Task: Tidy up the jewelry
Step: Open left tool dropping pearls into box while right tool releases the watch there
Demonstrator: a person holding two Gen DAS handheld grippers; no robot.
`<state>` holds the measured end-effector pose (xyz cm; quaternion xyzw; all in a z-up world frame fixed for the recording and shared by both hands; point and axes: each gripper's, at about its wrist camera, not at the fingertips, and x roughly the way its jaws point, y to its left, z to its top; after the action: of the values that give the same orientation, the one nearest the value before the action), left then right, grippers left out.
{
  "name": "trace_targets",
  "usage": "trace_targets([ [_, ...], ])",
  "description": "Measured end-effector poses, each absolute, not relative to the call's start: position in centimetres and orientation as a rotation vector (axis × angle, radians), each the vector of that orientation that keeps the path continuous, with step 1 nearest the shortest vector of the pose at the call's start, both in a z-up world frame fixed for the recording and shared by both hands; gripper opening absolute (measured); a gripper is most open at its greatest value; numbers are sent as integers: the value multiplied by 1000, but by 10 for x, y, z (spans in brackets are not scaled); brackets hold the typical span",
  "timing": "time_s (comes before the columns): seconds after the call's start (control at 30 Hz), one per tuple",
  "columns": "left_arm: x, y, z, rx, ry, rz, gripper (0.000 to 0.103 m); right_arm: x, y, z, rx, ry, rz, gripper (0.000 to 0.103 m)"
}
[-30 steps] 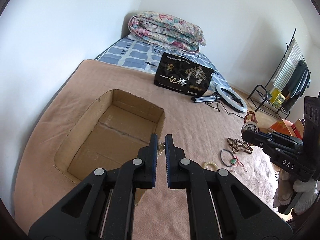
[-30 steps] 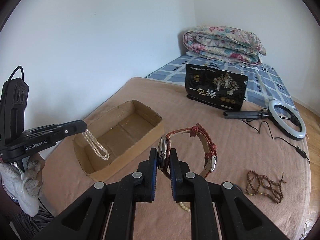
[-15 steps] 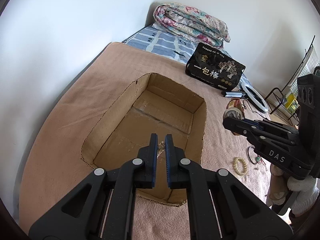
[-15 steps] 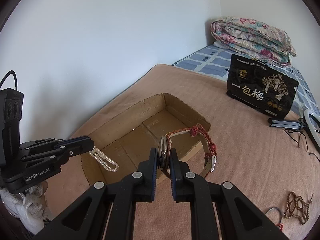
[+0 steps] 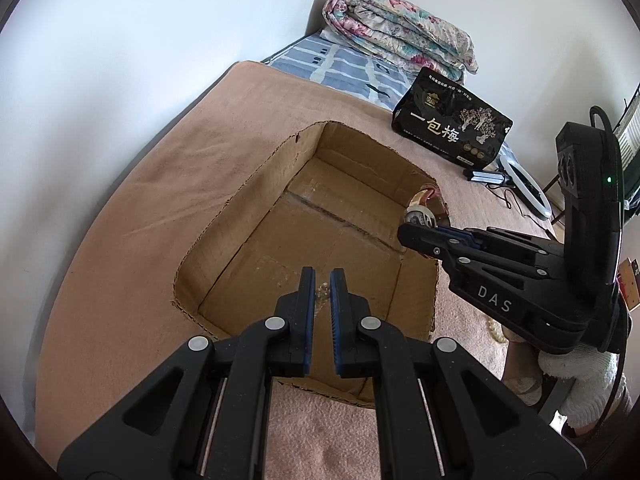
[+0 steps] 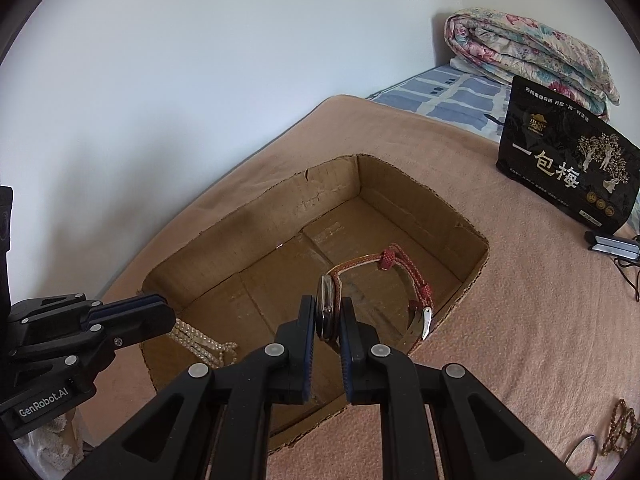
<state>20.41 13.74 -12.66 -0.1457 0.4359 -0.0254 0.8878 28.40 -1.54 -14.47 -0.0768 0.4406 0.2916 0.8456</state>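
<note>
Both tongs sit over the cardboard box (image 6: 400, 200): your left tongs (image 5: 322, 280) pinch the pearl necklace (image 6: 200, 340), right tongs (image 6: 327, 312) clamp the watch (image 6: 326, 312).

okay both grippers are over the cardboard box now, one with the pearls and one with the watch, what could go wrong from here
1. The pearl necklace hangs beside the cardboard box's near wall from the left gripper; released there, a loop might drape over the rim.
2. The right gripper pinches the watch only by its case, and the red strap dangles near the box's right wall, so it could catch there.
3. Both grippers crowd one box and could bump.
</note>
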Motion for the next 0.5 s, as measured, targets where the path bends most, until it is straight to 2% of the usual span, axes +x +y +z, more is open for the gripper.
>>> trace_targets([
  [0.1, 206, 136, -127, -298, 914, -51, 5, 285, -12, -149, -161, 935, 621, 9],
  [0.17, 206, 135, -127, -294, 916, -48, 5, 285, -11, -149, -159, 931, 625, 16],
  [0.2, 207, 136, -127, -291, 916, -47, 5, 284, -11, -148, -159, 925, 628, 21],
  [0.23, 207, 136, -127, -290, 916, -42, 5, 284, -11, -146, -158, 916, 629, 33],
  [0.27, 207, 137, -127, -296, 914, -38, 5, 283, -12, -144, -159, 904, 626, 40],
  [0.3, 207, 137, -127, -302, 915, -38, 5, 283, -12, -142, -160, 897, 620, 44],
  [0.33, 207, 137, -126, -305, 915, -36, 6, 283, -13, -140, -160, 893, 613, 51],
  [0.37, 207, 137, -125, -301, 913, -31, 19, 282, -15, -138, -158, 889, 602, 60],
  [0.43, 205, 136, -122, -291, 897, -19, 42, 280, -19, -133, -149, 873, 577, 71],
  [0.5, 202, 134, -119, -285, 886, -13, 42, 278, -25, -128, -137, 859, 563, 73],
])
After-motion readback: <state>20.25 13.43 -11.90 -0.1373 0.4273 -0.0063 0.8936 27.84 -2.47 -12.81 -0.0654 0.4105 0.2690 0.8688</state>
